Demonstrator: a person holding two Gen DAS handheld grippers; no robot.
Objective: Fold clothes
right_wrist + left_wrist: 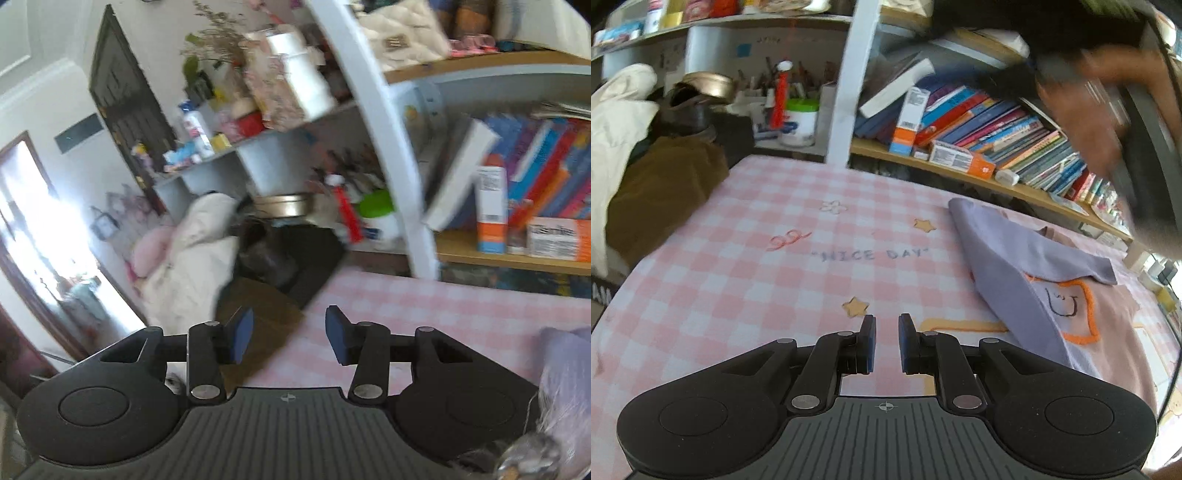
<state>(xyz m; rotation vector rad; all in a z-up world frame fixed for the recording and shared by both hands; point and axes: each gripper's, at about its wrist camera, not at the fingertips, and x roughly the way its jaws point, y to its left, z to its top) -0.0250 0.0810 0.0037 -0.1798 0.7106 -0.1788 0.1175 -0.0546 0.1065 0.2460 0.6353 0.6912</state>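
the left gripper (885, 341) hangs low over the table (746, 280), which is spread with a pink and white checked cloth printed with stars, a flower and the words "nice day"; its blue-padded jaws stand a narrow gap apart with nothing between them. the lilac garment (1027, 280) lies toward the table's right edge, well to the right of that gripper and apart from it, with one flap folded back over itself so that part of an orange outlined patch with a small drawn face shows below the fold. a pale pink layer lies under its right part, though whether that is the same garment cannot be told. above the garment, at the upper right of the left wrist view, a blurred hand (1086, 110) grips a dark device. the right gripper (289, 334) is held up above the table's far left corner, its jaws spread wide and empty; this view is smeared with motion. a bunched lilac fold of the garment shows at that view's right edge. along the far edge of the table runs a shelf of books (997, 122), and beyond the left edge sits a heap of brown and cream clothing (657, 192).
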